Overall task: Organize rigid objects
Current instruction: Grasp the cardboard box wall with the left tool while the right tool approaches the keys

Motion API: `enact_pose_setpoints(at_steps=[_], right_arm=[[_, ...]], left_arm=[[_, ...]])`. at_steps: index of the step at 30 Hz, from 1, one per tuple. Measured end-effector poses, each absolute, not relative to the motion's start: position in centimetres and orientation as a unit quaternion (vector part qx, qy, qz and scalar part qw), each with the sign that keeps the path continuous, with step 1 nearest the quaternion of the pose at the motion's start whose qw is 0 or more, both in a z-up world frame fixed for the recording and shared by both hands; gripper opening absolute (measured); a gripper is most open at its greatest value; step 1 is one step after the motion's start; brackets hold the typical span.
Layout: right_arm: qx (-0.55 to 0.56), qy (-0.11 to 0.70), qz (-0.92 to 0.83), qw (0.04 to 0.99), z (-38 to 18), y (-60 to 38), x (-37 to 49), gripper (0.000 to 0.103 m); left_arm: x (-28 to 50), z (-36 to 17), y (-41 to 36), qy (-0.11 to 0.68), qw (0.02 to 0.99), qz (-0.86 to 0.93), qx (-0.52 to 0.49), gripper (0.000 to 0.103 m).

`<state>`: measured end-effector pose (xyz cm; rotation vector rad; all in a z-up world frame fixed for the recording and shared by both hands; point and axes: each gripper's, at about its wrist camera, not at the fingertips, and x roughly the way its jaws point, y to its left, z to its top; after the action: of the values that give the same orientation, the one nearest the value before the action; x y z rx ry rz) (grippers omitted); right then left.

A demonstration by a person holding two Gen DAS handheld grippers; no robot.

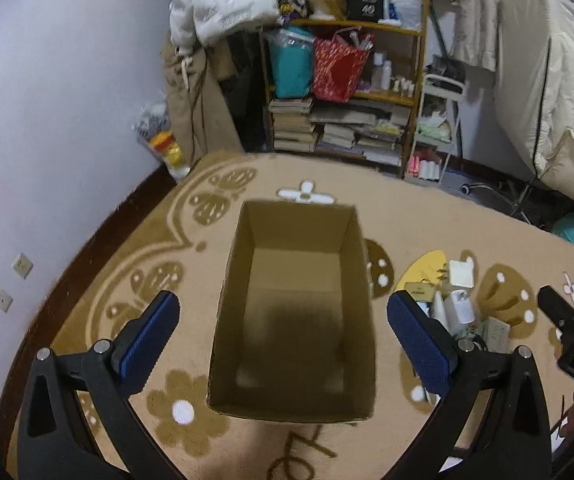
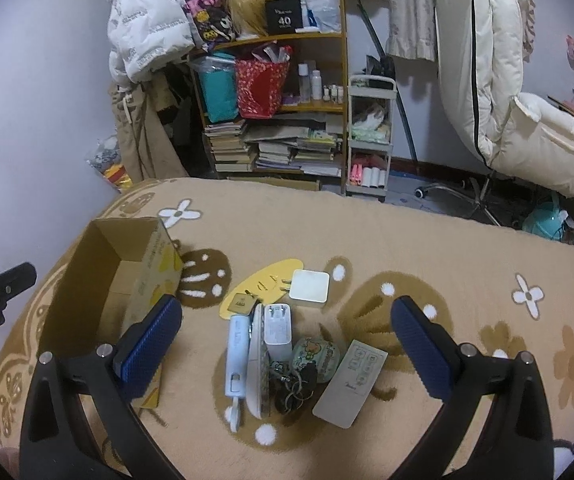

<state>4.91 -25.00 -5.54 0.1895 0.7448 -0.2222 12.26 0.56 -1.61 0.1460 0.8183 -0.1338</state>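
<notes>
Our left gripper with blue bumpy pads is spread wide and grips nothing. It hangs right above the tall brown cardboard box, which stands open on the tan flowered blanket; nothing shows inside it.

Our right gripper is spread wide too, with nothing between its fingers. It hangs over a little pile of hard things on the blanket, just to the right of the box. Below it we see a light blue stick-shaped gadget, a white remote with tiny buttons touching it, and a white plug charger beside that. A dark bunch of keys lies next to a round cartoon picture tag. A flat grey remote has small writing we cannot read. Farther away sit a square white charger with prongs, a yellow oval card and a small gold tag.

Well behind, on the wooden bookshelf, a black box says "40".
</notes>
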Motion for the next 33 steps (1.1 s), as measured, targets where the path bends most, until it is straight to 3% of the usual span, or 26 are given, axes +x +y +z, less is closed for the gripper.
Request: enact_pose_setpoints(at_steps=[20,29,31,33], right_arm=[[0.09,0.415,-0.142,0.894,-11.1,-27.1,6.0,0.103],[0.101,0.45,-0.158,0.873,-13.5,-28.2,6.3,0.103],[0.105,0.456,-0.16,0.869,-14.0,-28.5,6.5,0.103],[0.108,0.462,-0.163,0.865,-14.4,-28.7,6.6,0.103]], left_arm=[[16.3,-9.4,4.5,0.474,0.878,-0.025,0.067,0.102],[16.9,-12.4,5.1,0.508,0.859,-0.005,0.064,0.074],[17.1,-13.2,5.2,0.518,0.853,-0.002,0.06,0.055],[17.4,-14.1,5.6,0.532,0.845,0.002,0.053,0.043]])
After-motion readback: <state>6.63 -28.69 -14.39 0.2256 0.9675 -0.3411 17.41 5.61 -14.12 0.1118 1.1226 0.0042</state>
